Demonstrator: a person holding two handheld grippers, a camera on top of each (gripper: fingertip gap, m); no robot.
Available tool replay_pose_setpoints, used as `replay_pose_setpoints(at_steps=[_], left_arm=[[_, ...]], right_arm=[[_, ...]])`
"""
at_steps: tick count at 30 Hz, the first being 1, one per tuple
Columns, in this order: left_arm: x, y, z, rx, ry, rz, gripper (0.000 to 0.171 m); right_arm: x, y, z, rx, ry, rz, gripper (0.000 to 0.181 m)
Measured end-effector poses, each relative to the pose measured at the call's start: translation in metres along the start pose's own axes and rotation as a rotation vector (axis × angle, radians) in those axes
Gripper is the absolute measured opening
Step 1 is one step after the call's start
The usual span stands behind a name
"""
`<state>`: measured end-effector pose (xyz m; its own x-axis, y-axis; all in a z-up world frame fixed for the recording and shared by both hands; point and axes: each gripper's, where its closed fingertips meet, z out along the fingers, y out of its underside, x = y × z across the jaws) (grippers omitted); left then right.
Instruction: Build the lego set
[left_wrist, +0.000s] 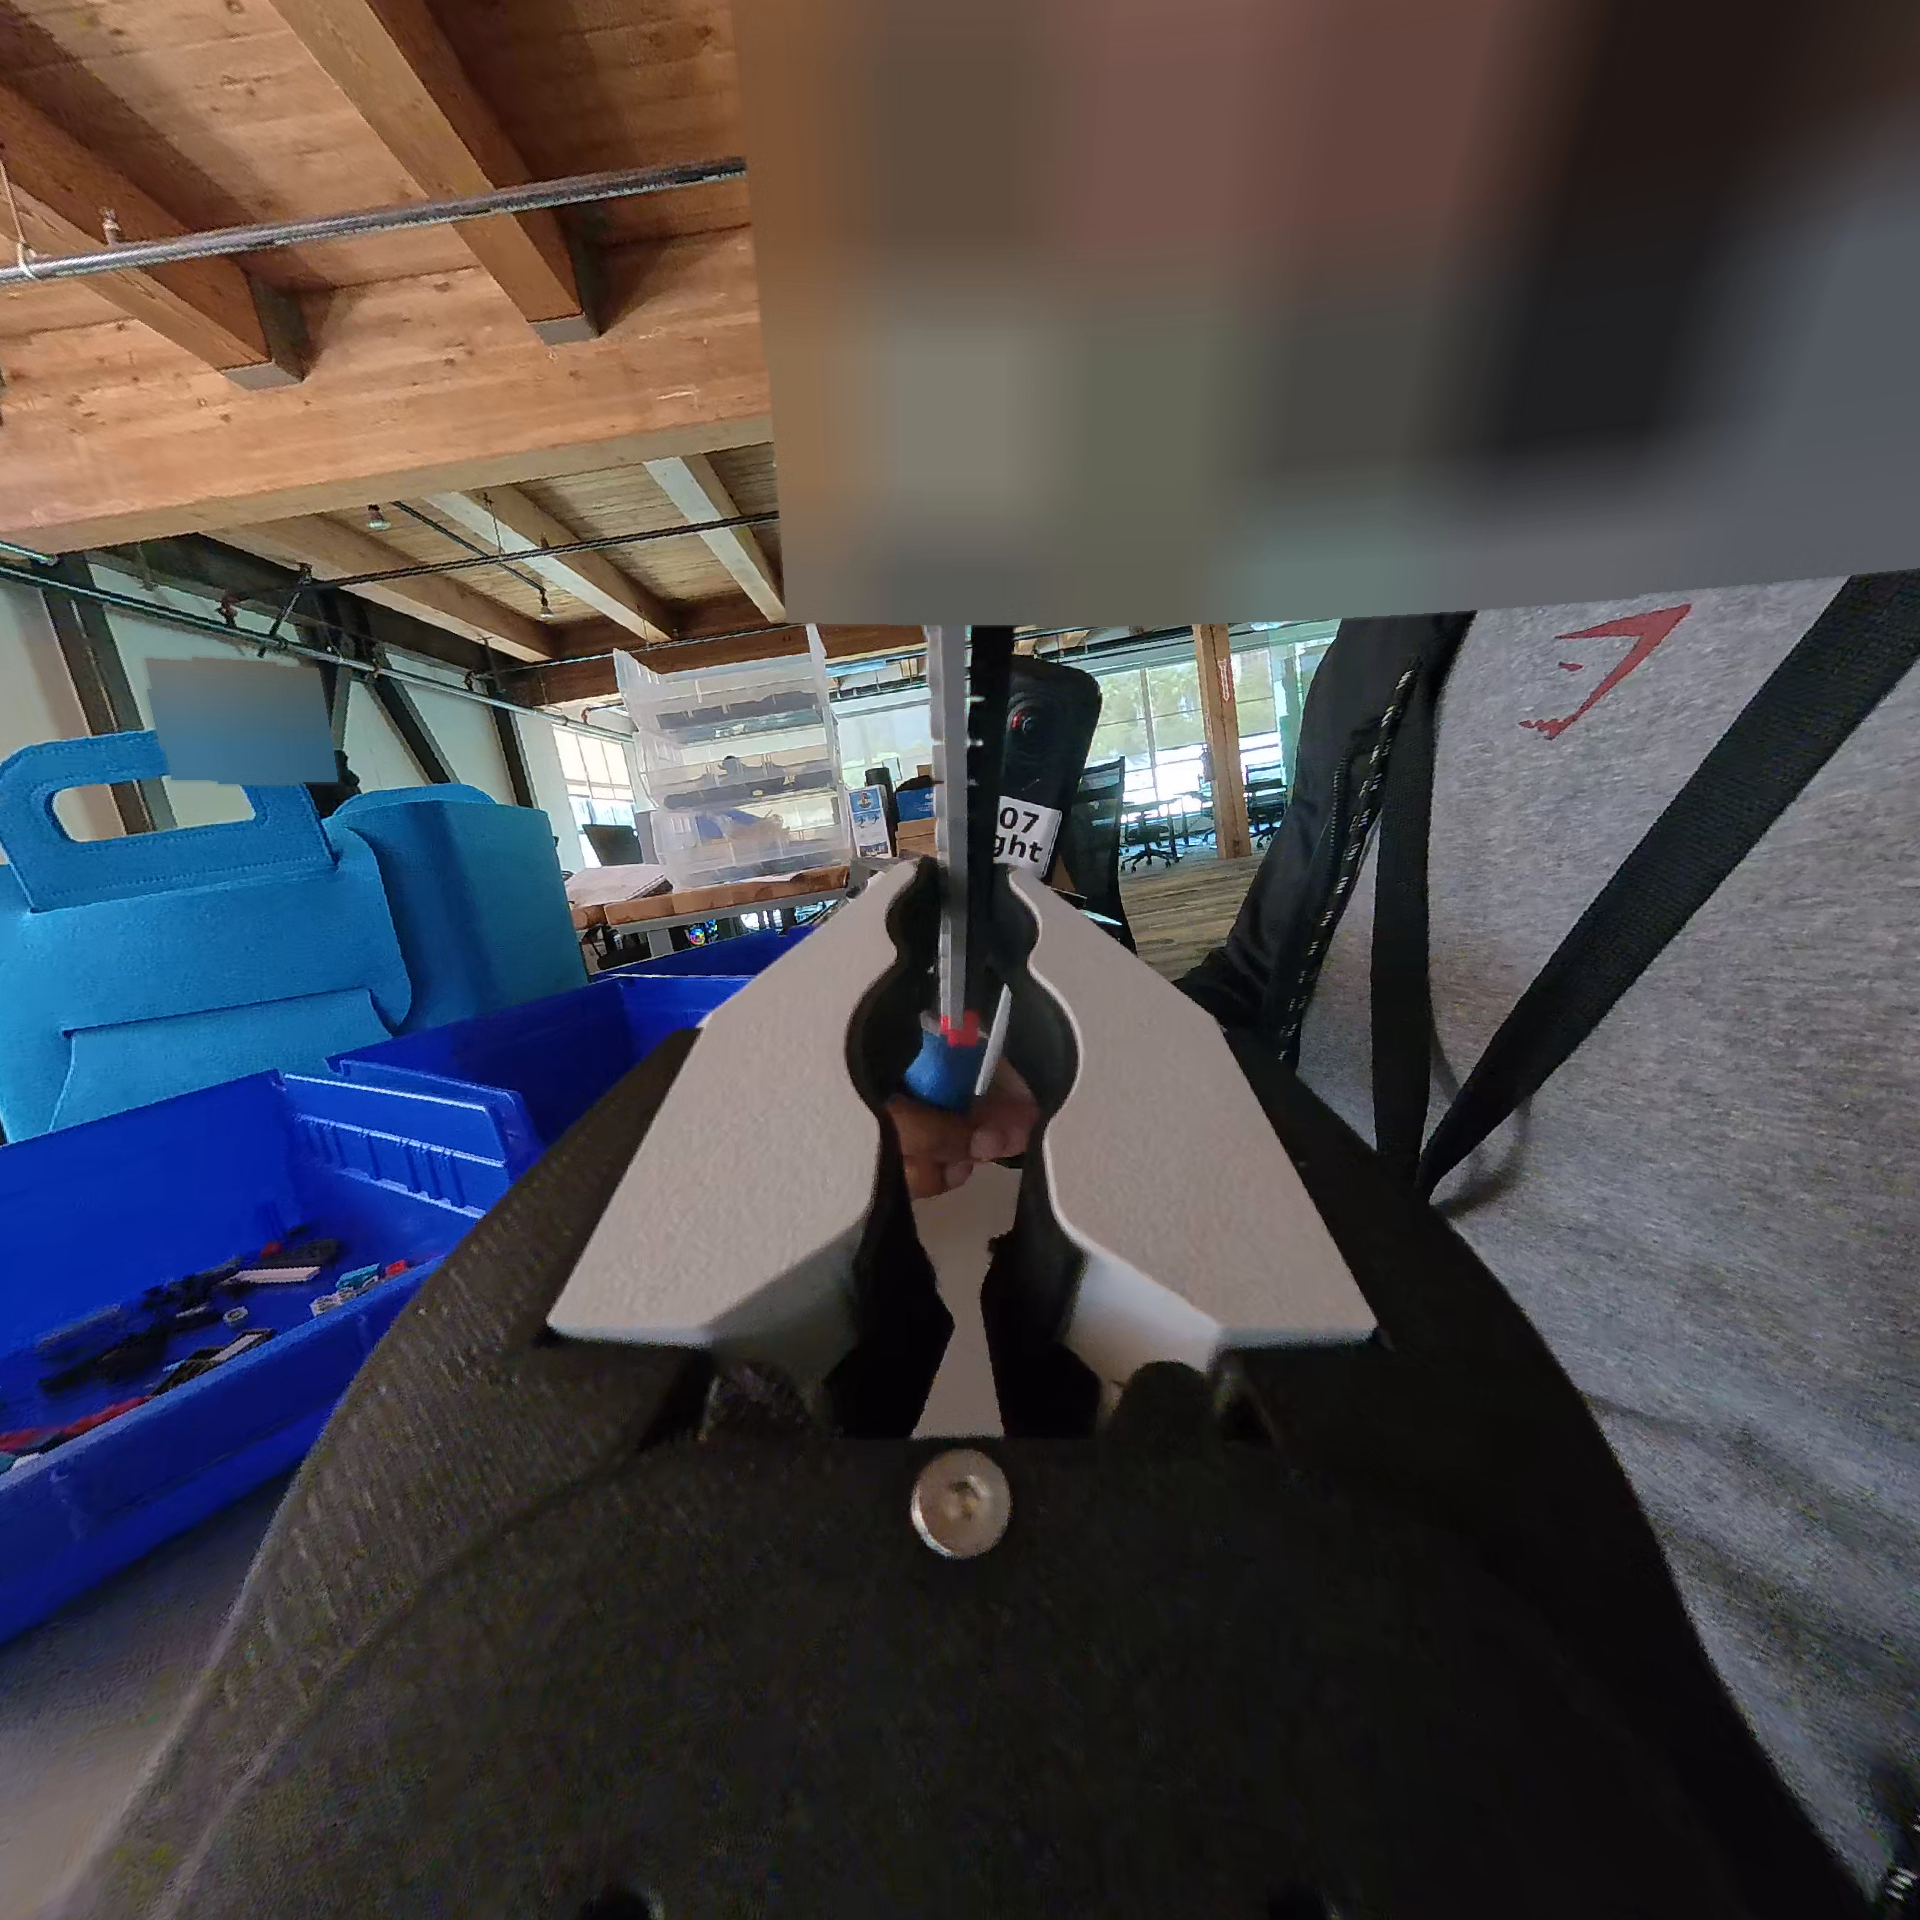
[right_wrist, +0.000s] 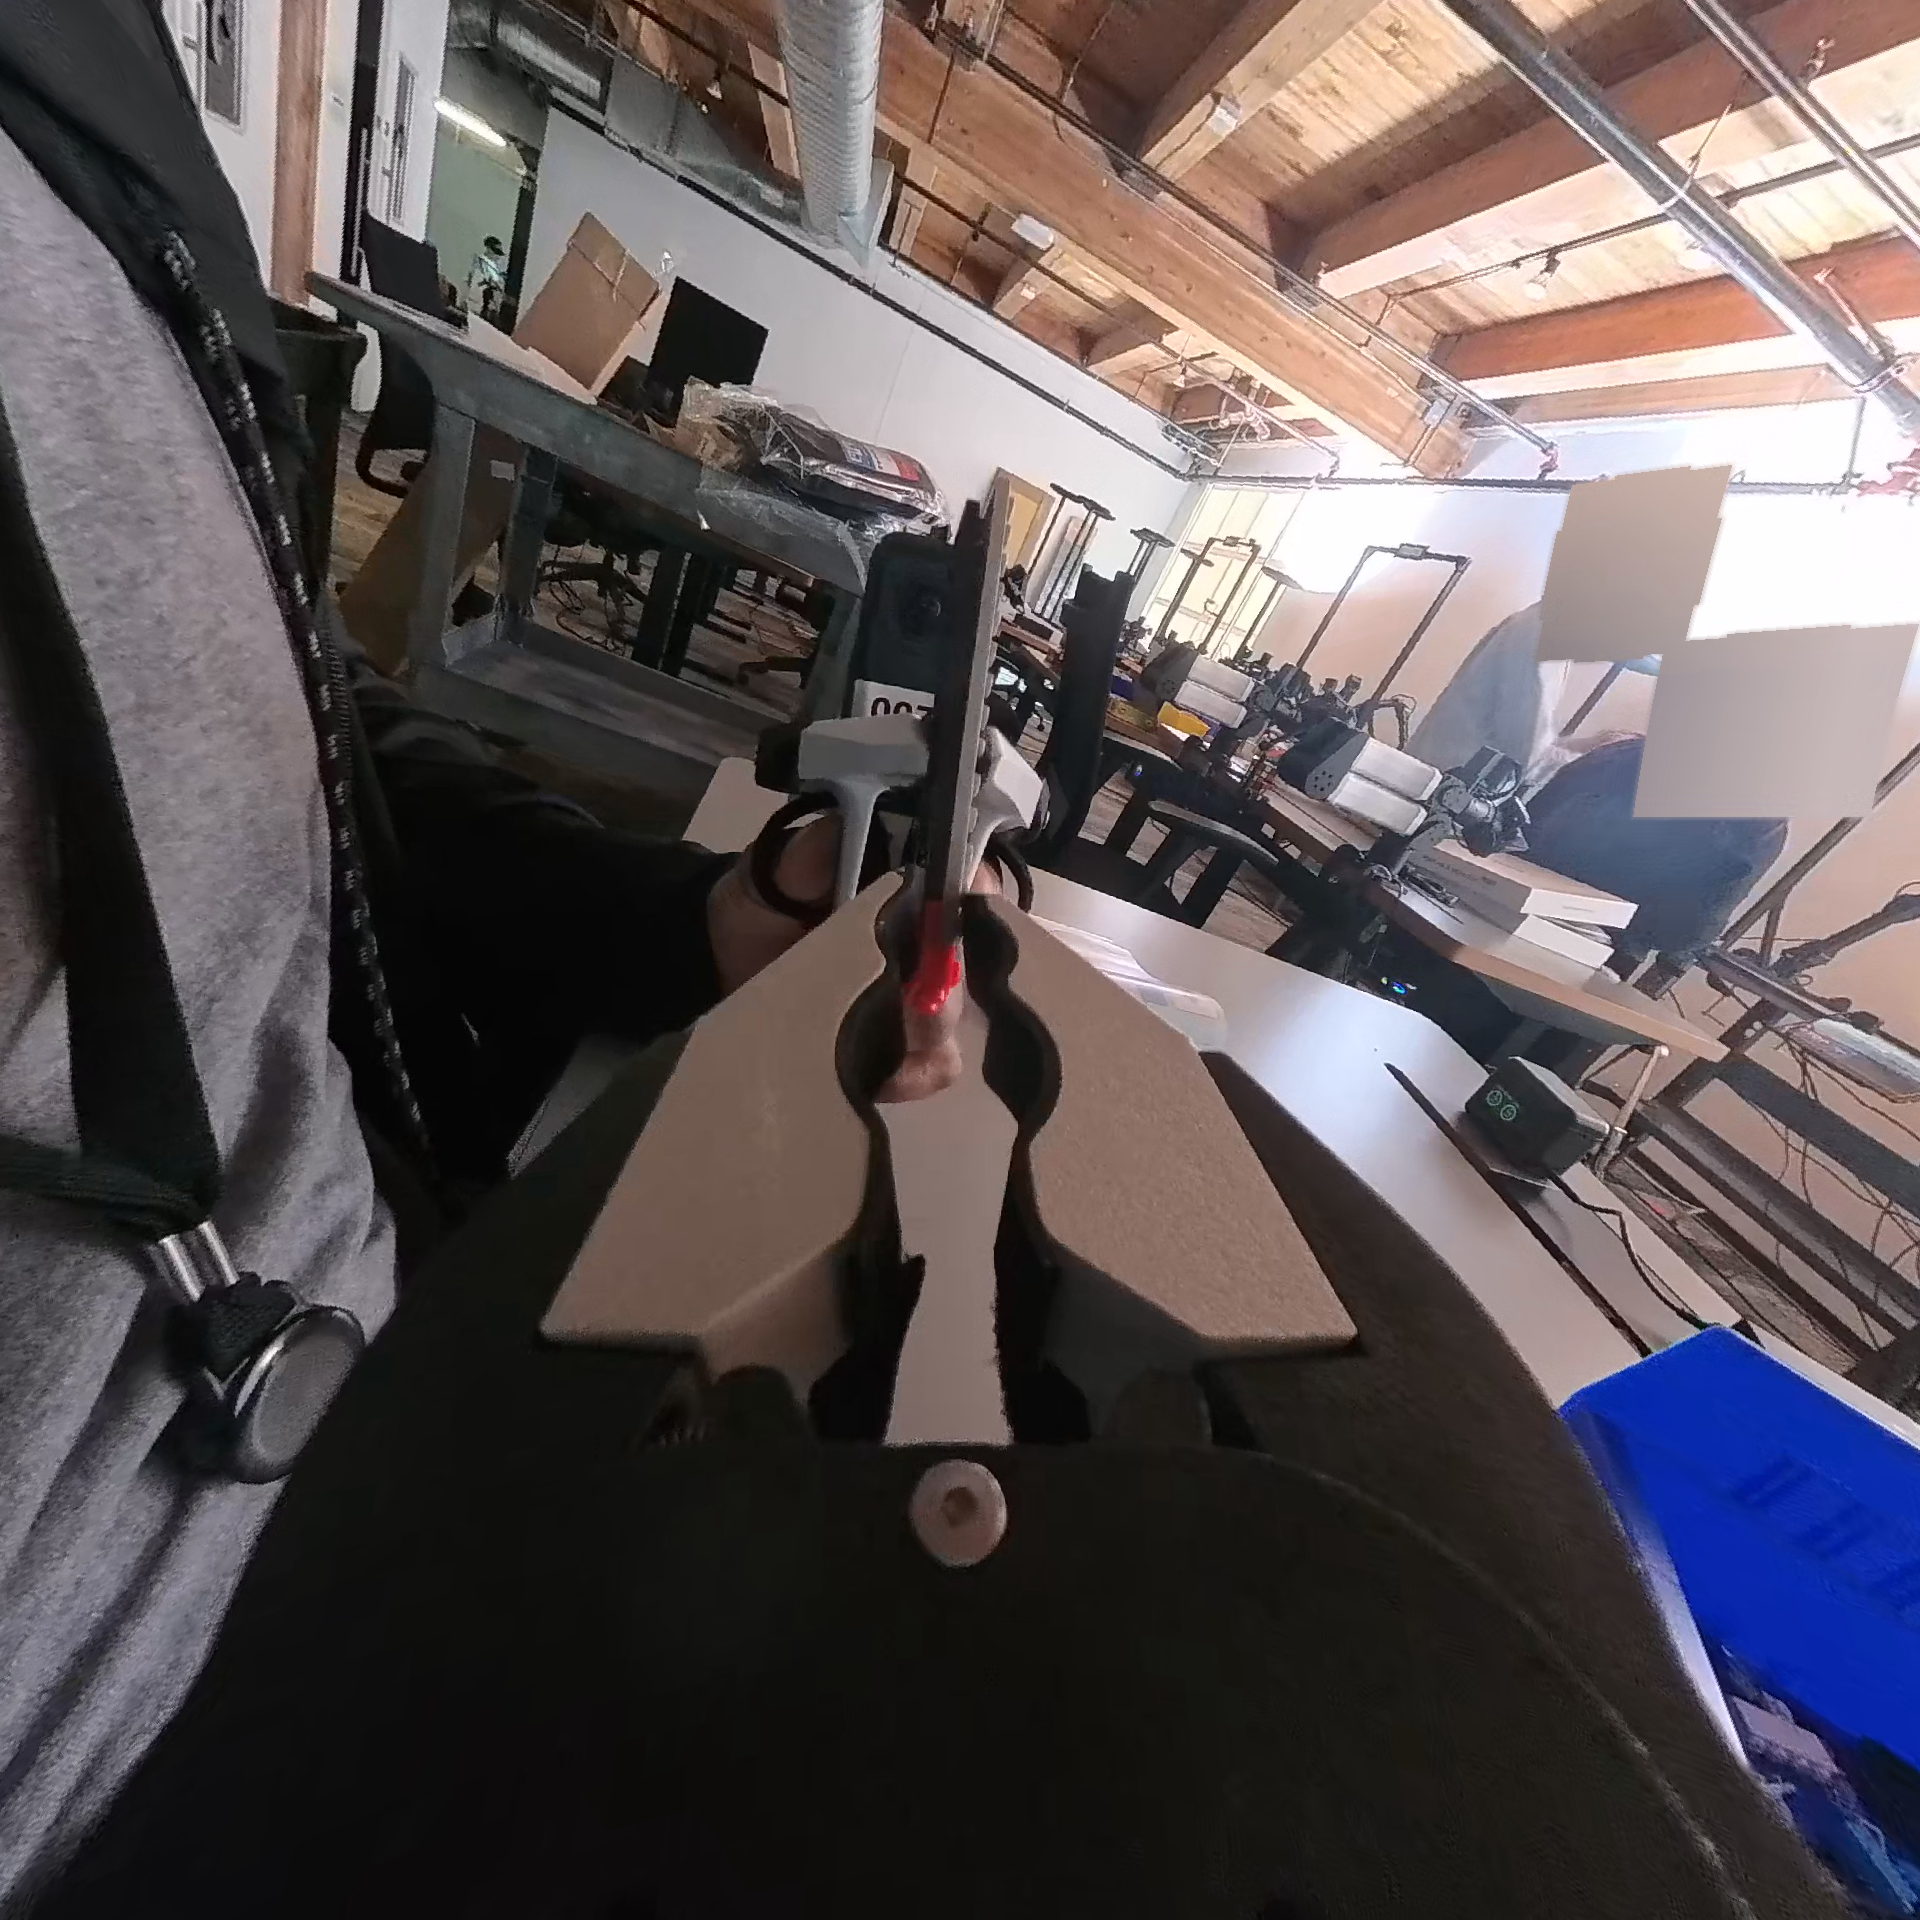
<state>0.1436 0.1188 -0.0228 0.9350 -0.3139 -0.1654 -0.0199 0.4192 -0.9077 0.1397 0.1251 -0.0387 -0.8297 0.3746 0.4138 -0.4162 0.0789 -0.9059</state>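
Observation:
A thin flat lego assembly (left_wrist: 964, 790) of grey and black plates stands edge-on between my left gripper's (left_wrist: 968, 883) fingertips, with a red piece (left_wrist: 958, 1029) and a blue piece (left_wrist: 935, 1075) at its lower end. The left gripper is shut on it and holds it up in the air. In the right wrist view the same assembly (right_wrist: 966, 675) runs up from my right gripper (right_wrist: 940, 904), which is also shut on it near the red piece (right_wrist: 935, 977). The two grippers face each other; the left gripper's white fingers (right_wrist: 862, 764) clamp the assembly farther up.
A blue bin (left_wrist: 125, 1226) with several loose lego pieces (left_wrist: 208, 1320) sits low at the left, with a blue felt bag (left_wrist: 208, 935) behind it. A blue bin (right_wrist: 1766, 1507) and a pale table (right_wrist: 1299, 1039) are at the right. The person's grey shirt (left_wrist: 1662, 1039) is close by.

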Motion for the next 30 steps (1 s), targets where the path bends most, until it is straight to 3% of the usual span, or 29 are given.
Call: replay_pose_setpoints(at_steps=[8, 10, 12, 20, 30], left_arm=[[-0.012, 0.000, 0.002, -0.007, -0.073, -0.064, 0.009], [-0.025, 0.001, 0.003, 0.004, -0.147, -0.135, 0.035], [-0.039, 0.004, 0.001, 0.013, -0.228, -0.234, 0.044], [-0.056, 0.036, 0.009, -0.018, -0.333, -0.578, 0.019], [-0.053, 0.041, 0.012, 0.022, -0.304, -0.636, 0.008]], right_arm=[[0.012, 0.004, -0.002, 0.013, 0.047, 0.072, 0.009], [0.022, 0.008, -0.004, 0.024, 0.092, 0.156, 0.009], [0.030, 0.013, -0.007, 0.051, 0.129, 0.270, 0.009], [0.050, 0.029, -0.014, 0.129, 0.238, 0.588, 0.010], [0.054, 0.031, -0.014, 0.167, 0.263, 0.680, 0.010]])
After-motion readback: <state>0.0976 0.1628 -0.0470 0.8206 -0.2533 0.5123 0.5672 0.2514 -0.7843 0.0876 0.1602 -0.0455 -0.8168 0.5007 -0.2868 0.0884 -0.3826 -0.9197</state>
